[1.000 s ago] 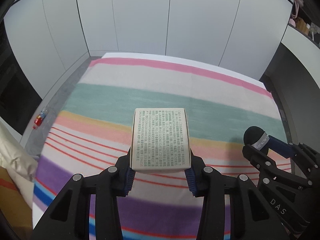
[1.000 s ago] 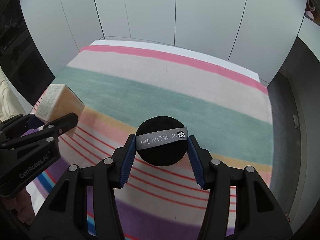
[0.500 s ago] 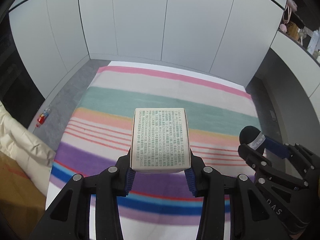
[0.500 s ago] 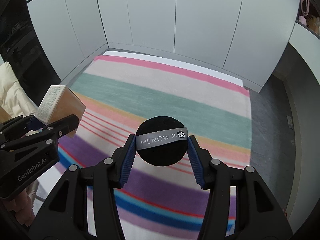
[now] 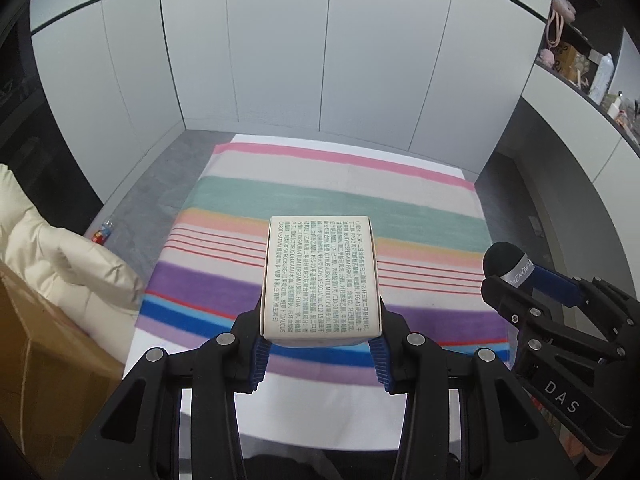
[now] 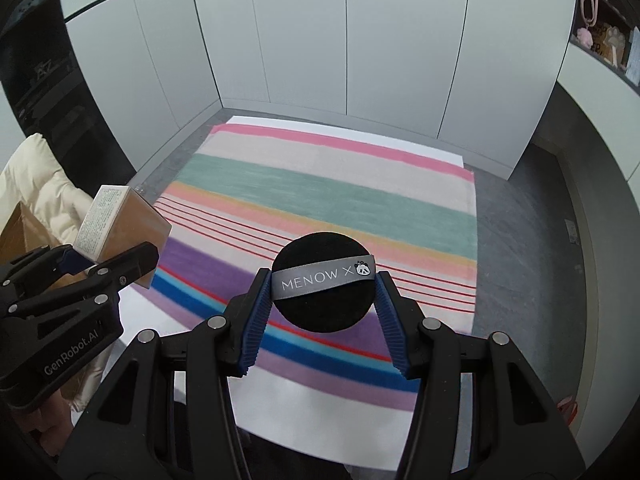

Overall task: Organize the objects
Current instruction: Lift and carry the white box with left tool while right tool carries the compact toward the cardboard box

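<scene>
Carton [image 5: 320, 276]: sitting clamped in the left tongs [image 5: 319, 354], printed white face turned up to the left wrist camera, hanging in the air above the striped blanket [image 5: 312, 196]; showing in the right wrist view [image 6: 120, 224] as a tilted box with a tan side, off to the left.

Powder puff [image 6: 325, 282]: being pinched edge-on by the right tongs [image 6: 324, 322], black round disc with a grey ribbon reading MENOW X across its front, hovering over the purple and blue stripes; peeking into the left wrist view [image 5: 505, 258] at the right edge.

Left tongs: clenching on the carton, blue pads [image 5: 260, 360] pressing its two lower sides.

Right tongs: clenching on the powder puff, blue pads [image 6: 256, 316] squeezing its rim on both sides; appearing from the side in the left wrist view [image 5: 516, 284].

Striped blanket: lying flat below both tongs, bands of pink, beige, teal, peach, thin red lines, purple and blue running across, white margin at the near end.

Cream puffy jacket [image 5: 48, 256]: bunching up at the left, beside the blanket.

Cardboard box [image 5: 44, 364]: standing at the lower left, touching the jacket.

White cabinet doors [image 5: 320, 48]: closing off the far side behind the blanket.

Shelf [image 5: 576, 64]: holding small items at upper right, too small for telling apart.
</scene>
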The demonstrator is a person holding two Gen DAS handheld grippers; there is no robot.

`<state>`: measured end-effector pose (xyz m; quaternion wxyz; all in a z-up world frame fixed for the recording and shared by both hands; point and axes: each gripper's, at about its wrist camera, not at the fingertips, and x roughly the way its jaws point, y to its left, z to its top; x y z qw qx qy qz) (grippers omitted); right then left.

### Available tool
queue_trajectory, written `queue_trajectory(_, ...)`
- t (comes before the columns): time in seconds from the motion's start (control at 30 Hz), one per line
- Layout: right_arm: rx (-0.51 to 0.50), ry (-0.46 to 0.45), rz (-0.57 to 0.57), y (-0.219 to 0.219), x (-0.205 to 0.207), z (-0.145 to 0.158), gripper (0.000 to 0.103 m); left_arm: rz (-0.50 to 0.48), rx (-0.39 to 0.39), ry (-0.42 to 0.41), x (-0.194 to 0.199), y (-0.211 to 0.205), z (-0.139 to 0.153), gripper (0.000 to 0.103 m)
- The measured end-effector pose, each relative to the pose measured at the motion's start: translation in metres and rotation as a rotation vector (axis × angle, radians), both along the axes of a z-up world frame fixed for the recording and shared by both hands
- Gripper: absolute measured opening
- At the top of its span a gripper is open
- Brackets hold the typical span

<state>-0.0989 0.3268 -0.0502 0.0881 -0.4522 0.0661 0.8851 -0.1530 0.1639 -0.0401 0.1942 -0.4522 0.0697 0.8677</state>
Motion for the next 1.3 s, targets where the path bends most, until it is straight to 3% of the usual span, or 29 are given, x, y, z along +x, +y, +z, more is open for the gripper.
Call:
queue_trajectory(0.23, 0.019, 0.039, 0.029, -0.011, 0.031, 0.028, 0.053, -0.023, 0.040, 0.025, 0.033, -0.013, 0.023, 0.043)
queue_trajectory(0.57, 0.023, 0.041, 0.080, -0.019, 0.066, 0.042, 0.053, -0.041, 0.067, 0.062, 0.071, -0.033, 0.039, 0.043)
queue_trajectory(0.77, 0.014, 0.051, 0.101, -0.025, 0.069, 0.039, 0.053, -0.034, 0.103, 0.014, 0.074, -0.047, 0.030, 0.043)
queue_trajectory(1.07, 0.047, 0.085, 0.167, -0.045, 0.066, 0.048, 0.053, -0.005, 0.123, 0.042, 0.068, -0.060, 0.035, 0.043)
queue_trajectory(1.3, 0.014, 0.108, 0.165, -0.050, 0.063, 0.058, 0.053, 0.034, 0.122, 0.038, 0.064, -0.073, 0.030, 0.043)
